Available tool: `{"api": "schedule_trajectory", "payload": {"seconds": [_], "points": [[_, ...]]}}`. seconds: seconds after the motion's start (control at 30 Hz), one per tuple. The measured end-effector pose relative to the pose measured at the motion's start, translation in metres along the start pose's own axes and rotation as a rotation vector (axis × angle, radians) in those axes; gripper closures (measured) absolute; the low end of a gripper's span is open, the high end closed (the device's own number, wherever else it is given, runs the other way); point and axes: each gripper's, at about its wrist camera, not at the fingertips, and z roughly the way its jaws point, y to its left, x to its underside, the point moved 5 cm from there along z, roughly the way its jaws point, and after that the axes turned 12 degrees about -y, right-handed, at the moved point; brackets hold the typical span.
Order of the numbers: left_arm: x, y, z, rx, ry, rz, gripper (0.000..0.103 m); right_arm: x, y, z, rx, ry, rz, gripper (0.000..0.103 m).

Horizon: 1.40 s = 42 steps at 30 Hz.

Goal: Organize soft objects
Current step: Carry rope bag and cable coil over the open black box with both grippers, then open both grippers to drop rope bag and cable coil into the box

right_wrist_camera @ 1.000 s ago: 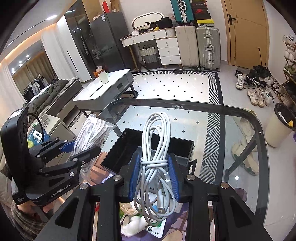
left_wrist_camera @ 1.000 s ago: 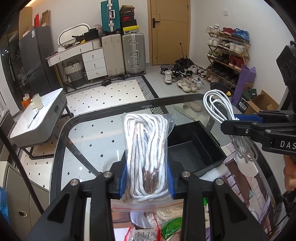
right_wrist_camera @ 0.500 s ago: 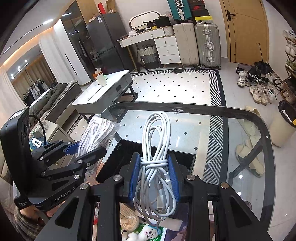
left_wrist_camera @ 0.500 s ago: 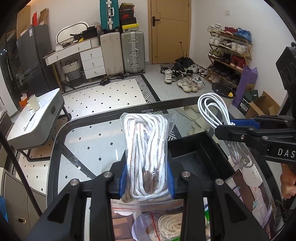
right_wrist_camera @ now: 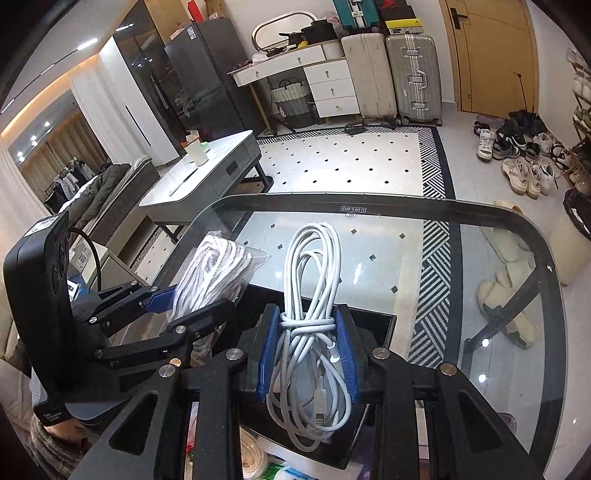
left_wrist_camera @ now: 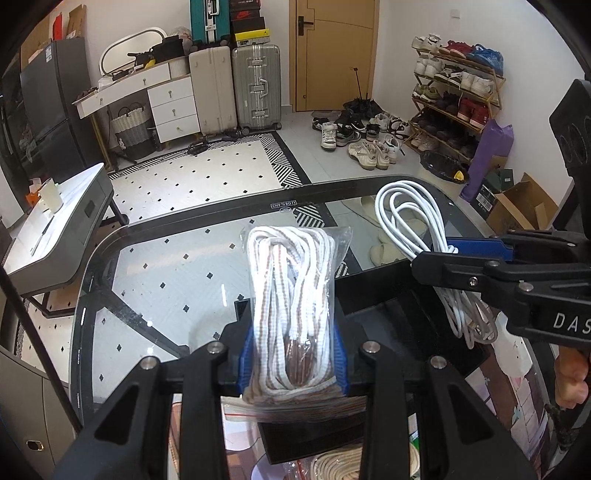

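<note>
Holding both loads over the black bin (left_wrist_camera: 388,314): my left gripper (left_wrist_camera: 293,354) is clamped on the bagged rope (left_wrist_camera: 291,291), my right gripper (right_wrist_camera: 306,354) pinches the white cable bundle (right_wrist_camera: 314,332). The bin lies just below and ahead of both, bundles pointing along the fingers; neither hand is clearly nearer.

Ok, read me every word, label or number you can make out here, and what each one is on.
"DAS", cut off by the frame edge: on the right gripper body.
Mirrored stamp, unreadable: glass table far edge.
White print, too small: left gripper body.
Labels on the shoe boxes: too blurred.
</note>
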Motion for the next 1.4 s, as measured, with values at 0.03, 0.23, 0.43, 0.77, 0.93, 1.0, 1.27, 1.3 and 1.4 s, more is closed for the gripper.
{"api": "schedule_trajectory", "payload": {"seconds": [0.03,0.23,0.43,0.77,0.93,1.0,1.27,1.3,1.4], "points": [[0.002,0.0,0.001,0.003,0.004,0.0,0.07,0.002,0.0,0.002,0.001,0.002,0.0,0.072],[0.008,-0.007,0.009,0.017,0.024,0.007,0.07,0.016,0.002,0.018,-0.004,0.039,-0.007,0.073],[0.015,-0.019,0.01,0.028,0.047,0.032,0.07,0.03,0.003,0.027,-0.006,0.071,-0.016,0.073],[0.028,-0.027,0.013,0.043,0.089,0.034,0.07,0.042,0.003,0.028,-0.009,0.098,-0.02,0.075],[0.029,-0.027,0.013,0.044,0.096,0.027,0.07,0.043,0.0,0.026,-0.008,0.098,-0.015,0.075],[0.029,-0.027,0.013,0.044,0.096,0.028,0.07,0.044,0.001,0.024,-0.008,0.1,-0.014,0.075],[0.032,-0.024,0.012,0.04,0.117,0.027,0.066,0.043,-0.004,0.012,0.009,0.087,-0.021,0.075],[0.031,-0.024,0.011,0.04,0.116,0.025,0.063,0.042,-0.005,0.01,0.012,0.084,-0.021,0.075],[0.031,-0.026,0.008,0.042,0.112,0.024,0.049,0.04,-0.007,0.002,0.021,0.074,-0.02,0.073]]}}
